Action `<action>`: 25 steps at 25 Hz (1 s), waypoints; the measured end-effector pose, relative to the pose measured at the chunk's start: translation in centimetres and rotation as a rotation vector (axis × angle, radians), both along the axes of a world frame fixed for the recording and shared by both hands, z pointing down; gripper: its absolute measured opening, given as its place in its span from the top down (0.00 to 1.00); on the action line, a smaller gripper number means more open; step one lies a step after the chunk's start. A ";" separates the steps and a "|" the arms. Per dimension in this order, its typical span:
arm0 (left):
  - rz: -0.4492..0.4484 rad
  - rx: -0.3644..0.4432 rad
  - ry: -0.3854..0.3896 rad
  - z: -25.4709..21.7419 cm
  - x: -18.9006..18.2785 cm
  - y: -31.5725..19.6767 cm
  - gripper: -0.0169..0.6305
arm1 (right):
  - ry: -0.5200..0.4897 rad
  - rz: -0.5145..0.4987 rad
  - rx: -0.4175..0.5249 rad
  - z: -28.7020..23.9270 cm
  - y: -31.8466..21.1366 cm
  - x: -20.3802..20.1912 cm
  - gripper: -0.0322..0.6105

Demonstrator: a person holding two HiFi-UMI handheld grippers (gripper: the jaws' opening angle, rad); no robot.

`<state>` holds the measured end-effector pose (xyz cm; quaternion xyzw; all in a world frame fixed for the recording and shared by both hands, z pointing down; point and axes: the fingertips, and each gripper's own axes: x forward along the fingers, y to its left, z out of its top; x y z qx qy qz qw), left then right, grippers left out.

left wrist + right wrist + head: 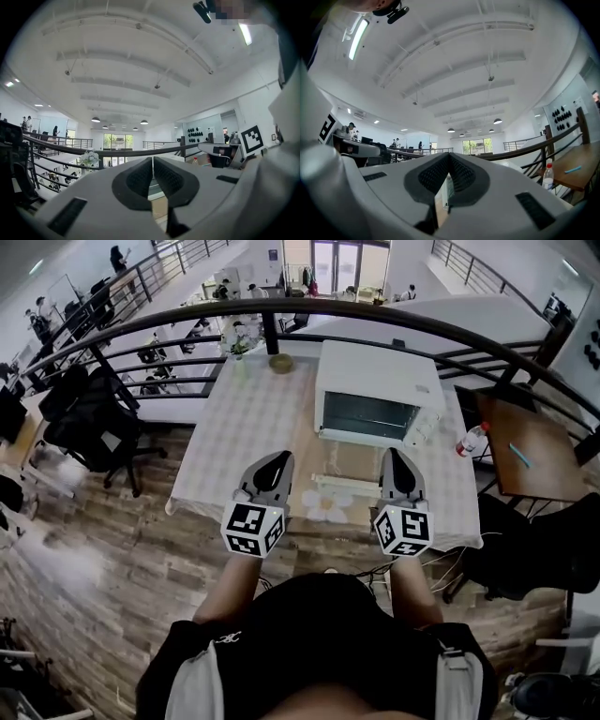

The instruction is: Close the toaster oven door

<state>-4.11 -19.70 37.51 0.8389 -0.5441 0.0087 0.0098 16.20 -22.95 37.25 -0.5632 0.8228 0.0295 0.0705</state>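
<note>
Toaster oven (pixel 375 381) is sitting at 12 o'clock on the table (pixel 234 446), toward the far edge. Its door (pixel 345 463) is lying folded down toward 6 o'clock, with the white handle (pixel 347 485) nearest the person. The left hand-held gripper (pixel 279 459) is hovering at 9 o'clock of the door and the right hand-held gripper (pixel 393 454) at 3 o'clock. Each is keeping its jaws pressed together with nothing between them, and neither appears to be touching the door.

Likely hazards:
- **Slipping:** closed tips lifting the door from one corner only are risking a slide off the smooth edge, which would let the door drop back open.
- **Oven sliding:** a hard upward swing is likely to slam the door and push the light oven toward 12 o'clock, where the railing (pixel 394 320) is running just behind the table.
- **Bottle:** a wide sweep by the right hand-held gripper is risking a knock against the bottle (pixel 472 440), standing at 3 o'clock near the table's edge.
</note>
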 end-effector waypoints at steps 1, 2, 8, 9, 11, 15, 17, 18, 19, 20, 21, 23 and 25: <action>-0.001 -0.006 -0.003 0.1 0.4 -1.1 0.94 | 0.003 -0.004 -0.004 0.2 -1.1 0.2 0.96; -0.001 -0.010 -0.008 0.2 0.7 -2.1 0.94 | 0.004 -0.008 -0.009 0.4 -2.2 0.4 0.96; -0.004 -0.044 -0.017 1.1 1.8 -6.9 0.94 | 0.005 -0.037 -0.039 1.5 -7.0 1.0 0.96; 0.001 -0.049 -0.016 1.4 1.9 -7.4 0.94 | 0.011 -0.043 -0.038 1.6 -7.3 0.9 0.96; 0.021 -0.058 -0.017 1.7 1.7 -8.3 0.94 | 0.024 -0.046 -0.034 1.6 -7.9 0.5 0.96; 0.071 -0.067 -0.011 1.7 0.4 -10.3 0.94 | 0.081 -0.053 -0.036 2.0 -8.5 -1.5 0.96; 0.093 -0.074 0.004 1.9 -0.5 -10.7 0.94 | 0.120 -0.057 -0.053 2.8 -8.4 -2.6 0.96; 0.103 -0.075 0.009 2.1 -1.0 -10.8 0.94 | 0.143 -0.057 -0.057 3.1 -8.4 -3.1 0.96; 0.112 -0.078 0.012 2.3 -1.5 -10.9 0.94 | 0.168 -0.055 -0.060 3.4 -8.4 -3.4 0.96; 0.119 -0.083 0.014 2.5 -2.0 -11.1 0.94 | 0.192 -0.054 -0.062 3.6 -8.3 -3.8 0.96; 0.123 -0.089 0.019 2.7 -2.5 -11.1 0.94 | 0.217 -0.057 -0.065 3.9 -8.1 -4.3 0.96; 0.130 -0.097 0.033 3.1 -3.6 -10.9 0.94 | 0.285 -0.077 -0.071 4.9 -7.4 -5.5 0.96; 0.138 -0.099 0.040 3.3 -4.3 -10.6 0.94 | 0.403 -0.119 -0.074 6.5 -6.7 -6.9 0.92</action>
